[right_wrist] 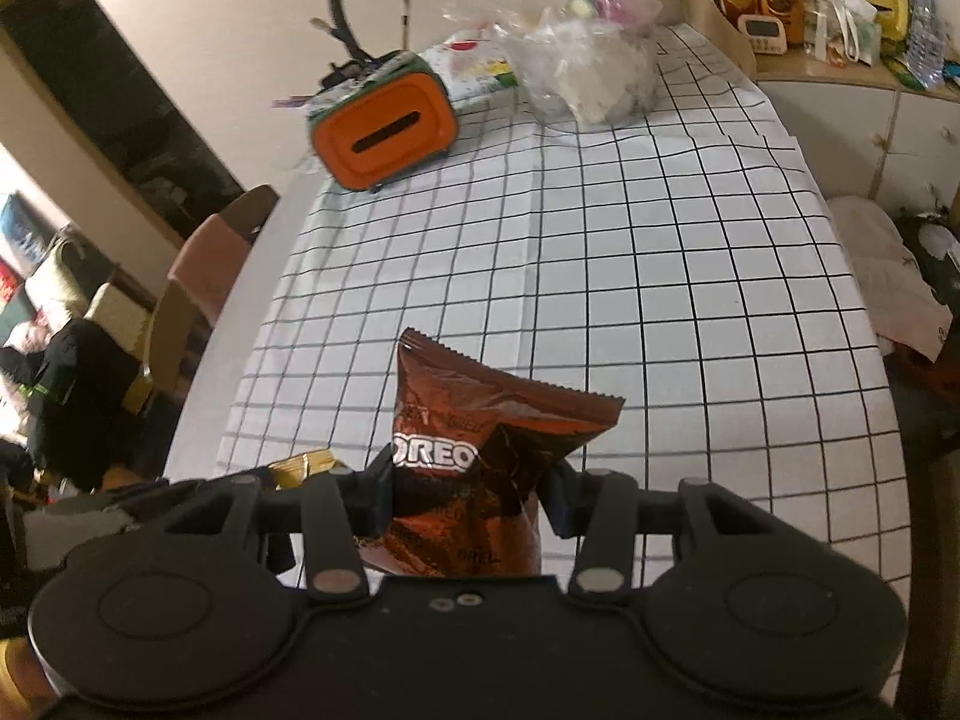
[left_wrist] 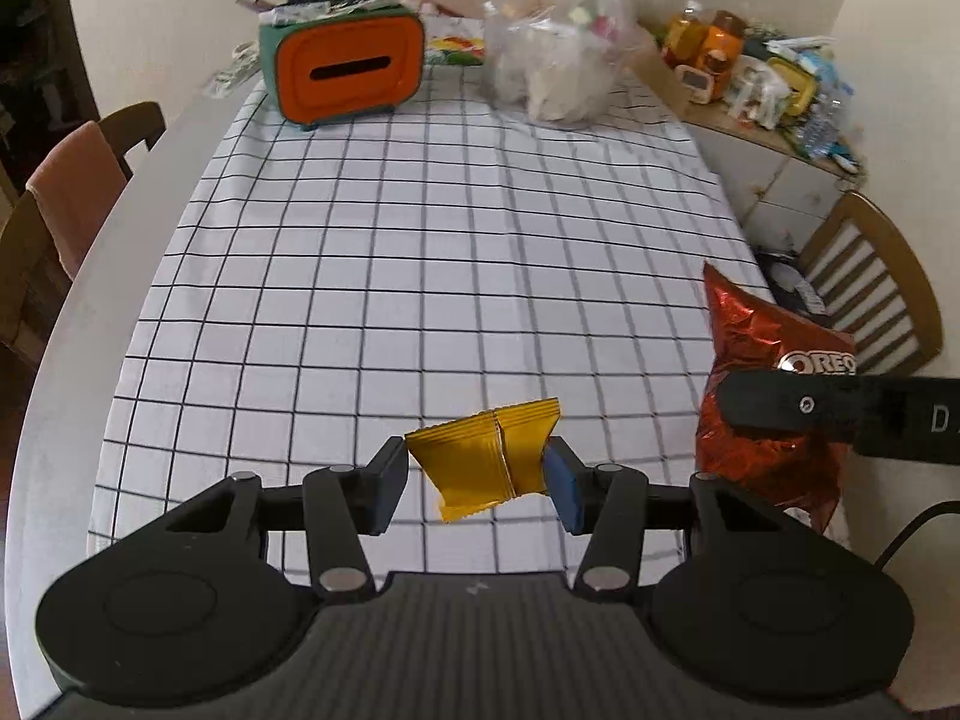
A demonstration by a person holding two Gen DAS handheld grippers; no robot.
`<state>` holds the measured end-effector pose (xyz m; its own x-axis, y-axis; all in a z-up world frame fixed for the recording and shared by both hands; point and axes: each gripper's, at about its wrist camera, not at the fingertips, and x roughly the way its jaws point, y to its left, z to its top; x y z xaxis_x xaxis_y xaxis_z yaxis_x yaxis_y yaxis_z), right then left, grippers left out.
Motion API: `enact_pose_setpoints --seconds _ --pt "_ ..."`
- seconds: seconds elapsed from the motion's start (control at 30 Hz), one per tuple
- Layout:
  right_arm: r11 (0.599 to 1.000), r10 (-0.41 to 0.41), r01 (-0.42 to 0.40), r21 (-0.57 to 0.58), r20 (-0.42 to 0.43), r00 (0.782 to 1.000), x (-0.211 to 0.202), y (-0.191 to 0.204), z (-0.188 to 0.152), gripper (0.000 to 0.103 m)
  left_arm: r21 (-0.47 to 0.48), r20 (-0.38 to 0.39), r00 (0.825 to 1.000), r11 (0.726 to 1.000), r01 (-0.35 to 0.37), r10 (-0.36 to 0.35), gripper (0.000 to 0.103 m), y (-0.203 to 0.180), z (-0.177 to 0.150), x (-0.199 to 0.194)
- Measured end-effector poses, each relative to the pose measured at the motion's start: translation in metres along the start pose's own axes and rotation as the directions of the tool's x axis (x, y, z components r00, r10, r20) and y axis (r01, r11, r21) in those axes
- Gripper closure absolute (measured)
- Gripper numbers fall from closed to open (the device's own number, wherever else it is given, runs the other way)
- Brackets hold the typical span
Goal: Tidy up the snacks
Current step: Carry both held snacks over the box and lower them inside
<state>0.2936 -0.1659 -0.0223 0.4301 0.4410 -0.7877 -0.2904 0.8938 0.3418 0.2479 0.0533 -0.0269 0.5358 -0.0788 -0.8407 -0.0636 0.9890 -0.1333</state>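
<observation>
Carry step judged in hand: a gold packet (left_wrist: 492, 456) is pinched between the narrowed jaws of the left gripper (left_wrist: 480, 483) above the near edge of the checked tablecloth (left_wrist: 420, 240), its centre seam tilted slightly from upright, long axis roughly across the jaws. To its right, a red Oreo bag (right_wrist: 480, 450) is clamped mid-body by the right gripper (right_wrist: 468, 495), held upright, crimped top pointed up and away. Next, a shared drop spot is needed, probably near the orange tissue box (left_wrist: 342, 72); both are light and crushable.

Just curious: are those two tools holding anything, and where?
Left tool pinches a gold packet by its side edges; right tool grips a red Oreo bag across its middle.
</observation>
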Motion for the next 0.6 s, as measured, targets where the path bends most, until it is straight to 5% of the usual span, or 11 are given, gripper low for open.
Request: enact_pose_setpoints --seconds 0.6 --pt "0.991 0.072 -0.081 -0.108 -0.082 0.994 -0.067 -0.008 -0.096 0.058 0.063 -0.011 0.998 0.996 0.058 -0.058 0.054 -0.034 -0.085 -0.072"
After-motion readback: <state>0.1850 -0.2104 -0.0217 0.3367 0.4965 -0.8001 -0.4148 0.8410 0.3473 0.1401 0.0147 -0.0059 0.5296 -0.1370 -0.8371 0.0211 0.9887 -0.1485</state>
